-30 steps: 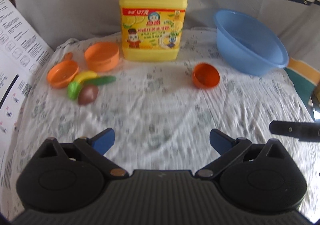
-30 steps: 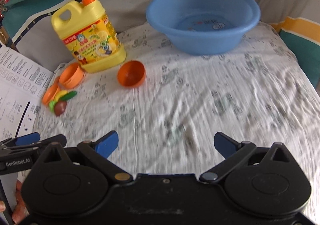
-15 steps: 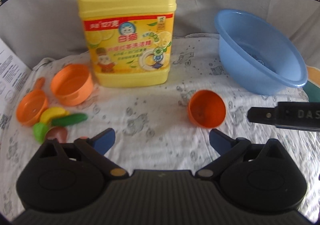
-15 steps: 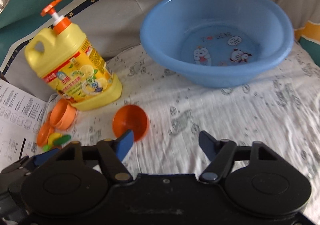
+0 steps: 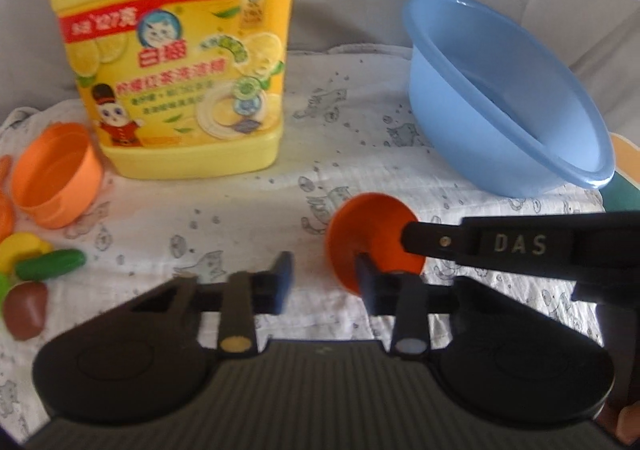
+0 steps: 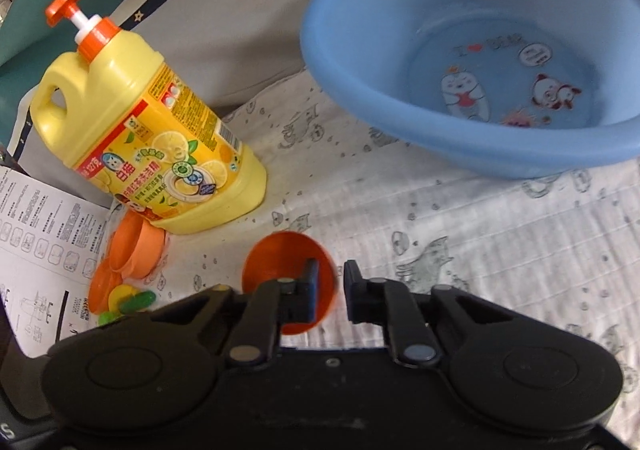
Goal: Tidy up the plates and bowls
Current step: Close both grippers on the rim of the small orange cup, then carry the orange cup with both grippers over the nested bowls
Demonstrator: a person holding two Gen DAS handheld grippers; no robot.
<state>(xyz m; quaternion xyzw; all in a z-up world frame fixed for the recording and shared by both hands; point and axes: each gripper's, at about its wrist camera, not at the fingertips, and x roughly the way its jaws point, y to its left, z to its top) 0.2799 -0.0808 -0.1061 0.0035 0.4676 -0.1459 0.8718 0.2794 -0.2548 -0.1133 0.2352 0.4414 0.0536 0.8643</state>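
Note:
A small dark-orange bowl [image 6: 280, 262] lies tipped on its side on the white printed cloth. My right gripper [image 6: 330, 290] is closed on its rim, with the left finger inside the bowl and the right finger outside. In the left wrist view the same bowl [image 5: 368, 234] sits just past my left gripper [image 5: 324, 282], which is partly closed and empty; its right finger touches the bowl's near edge. The right gripper's finger [image 5: 440, 244] reaches in from the right onto the bowl. A lighter orange bowl [image 5: 56, 174] lies on its side at the left.
A big yellow dish-soap jug [image 5: 176, 62] stands behind, left of centre. A blue basin [image 6: 500, 70] stands at the back right. Toy food [image 5: 36, 270] and an orange strainer [image 6: 100, 290] lie at the left. A printed paper sheet [image 6: 36, 242] lies at the far left.
Both grippers moved forward to the dark-orange bowl. The right gripper's fingers closed onto its rim. The left gripper's fingers narrowed from wide open to partly closed.

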